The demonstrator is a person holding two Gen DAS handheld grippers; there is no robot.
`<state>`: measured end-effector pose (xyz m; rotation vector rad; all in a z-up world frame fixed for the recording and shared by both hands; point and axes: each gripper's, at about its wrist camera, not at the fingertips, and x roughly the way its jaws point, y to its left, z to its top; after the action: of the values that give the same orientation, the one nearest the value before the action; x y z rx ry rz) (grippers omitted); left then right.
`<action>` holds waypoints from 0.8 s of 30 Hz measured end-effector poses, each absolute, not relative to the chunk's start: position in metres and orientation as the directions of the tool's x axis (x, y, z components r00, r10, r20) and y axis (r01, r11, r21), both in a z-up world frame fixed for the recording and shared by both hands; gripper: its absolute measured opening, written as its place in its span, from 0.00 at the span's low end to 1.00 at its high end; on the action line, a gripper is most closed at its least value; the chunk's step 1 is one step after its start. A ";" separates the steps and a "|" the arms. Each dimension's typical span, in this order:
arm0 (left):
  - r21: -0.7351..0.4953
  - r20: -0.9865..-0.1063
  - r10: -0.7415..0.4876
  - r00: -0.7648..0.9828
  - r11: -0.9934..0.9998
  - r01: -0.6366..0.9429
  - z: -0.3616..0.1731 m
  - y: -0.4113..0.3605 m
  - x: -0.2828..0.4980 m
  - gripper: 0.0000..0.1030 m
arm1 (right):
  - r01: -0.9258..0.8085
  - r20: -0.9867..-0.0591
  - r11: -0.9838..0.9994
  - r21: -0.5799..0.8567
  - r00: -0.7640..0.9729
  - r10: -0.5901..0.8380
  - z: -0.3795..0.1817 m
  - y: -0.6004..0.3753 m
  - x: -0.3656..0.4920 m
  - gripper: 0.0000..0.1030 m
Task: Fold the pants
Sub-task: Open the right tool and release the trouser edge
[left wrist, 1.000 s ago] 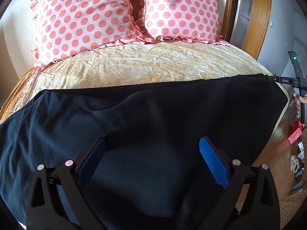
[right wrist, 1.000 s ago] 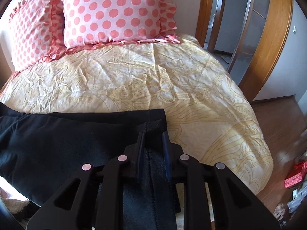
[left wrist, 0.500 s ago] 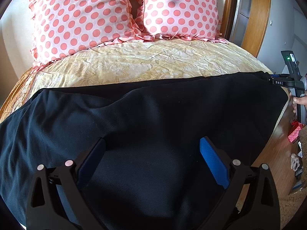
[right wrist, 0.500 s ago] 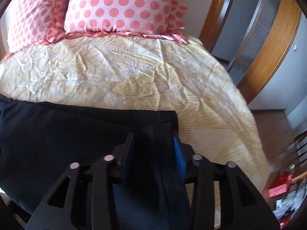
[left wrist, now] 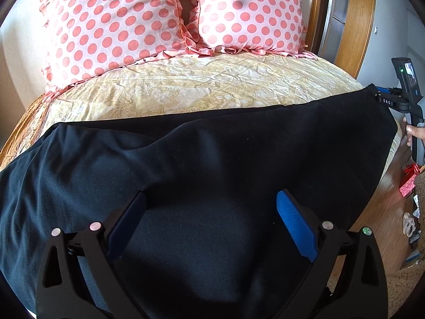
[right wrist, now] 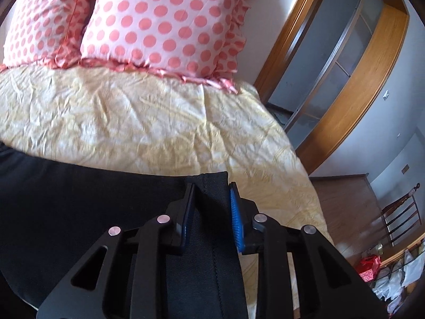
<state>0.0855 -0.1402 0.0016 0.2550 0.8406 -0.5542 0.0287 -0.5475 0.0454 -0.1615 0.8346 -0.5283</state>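
Black pants (left wrist: 212,159) lie spread across the near part of a bed with a yellow bedspread (left wrist: 202,87). My left gripper (left wrist: 211,212) is open and empty, hovering over the middle of the pants. My right gripper (right wrist: 211,207) has its jaws parted around the pants' right end hem (right wrist: 209,186), with gaps between pads and cloth. It also shows in the left wrist view (left wrist: 385,98) at the far right corner of the pants, held by a hand.
Two pink polka-dot pillows (left wrist: 111,26) (left wrist: 249,13) lean at the headboard. A wooden door frame (right wrist: 353,79) stands right of the bed. Wooden floor (left wrist: 382,212) with red bags and clutter (left wrist: 409,183) lies to the right.
My right gripper's jaws have parted from the pants' hem, which they pinched before, and it tilted. The left gripper has barely moved.
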 end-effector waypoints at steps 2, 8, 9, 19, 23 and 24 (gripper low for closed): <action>-0.009 -0.759 -0.364 0.540 0.835 0.550 0.002 -0.139 0.086 0.96 | 0.395 -0.657 0.857 -0.332 0.556 -0.510 0.045 -0.549 0.034 0.25; -0.029 -0.748 -0.362 0.556 0.855 0.517 0.005 -0.124 0.088 0.96 | 0.389 -0.706 0.852 -0.350 0.488 -0.513 0.005 -0.557 0.047 0.27; -0.031 -0.747 -0.358 0.560 0.860 0.509 0.005 -0.120 0.088 0.96 | 0.394 -0.705 0.849 -0.351 0.485 -0.517 0.006 -0.556 0.047 0.31; -0.053 -0.743 -0.364 0.562 0.868 0.494 0.003 -0.106 0.094 0.96 | 0.356 -0.641 0.843 -0.404 0.547 -0.538 0.046 -0.518 0.037 0.65; -0.064 -0.737 -0.374 0.564 0.868 0.492 0.004 -0.101 0.094 0.96 | 0.199 -0.622 0.870 -0.451 0.629 -0.467 0.061 -0.457 0.059 0.65; -0.066 -0.734 -0.372 0.568 0.872 0.486 0.004 -0.098 0.094 0.96 | 0.143 -0.626 0.878 -0.457 0.650 -0.432 0.062 -0.438 0.068 0.65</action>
<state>0.0938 -0.0984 0.0039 0.1490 0.8254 -0.5061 0.0682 -0.4382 0.0624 -0.3879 0.8019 -0.3361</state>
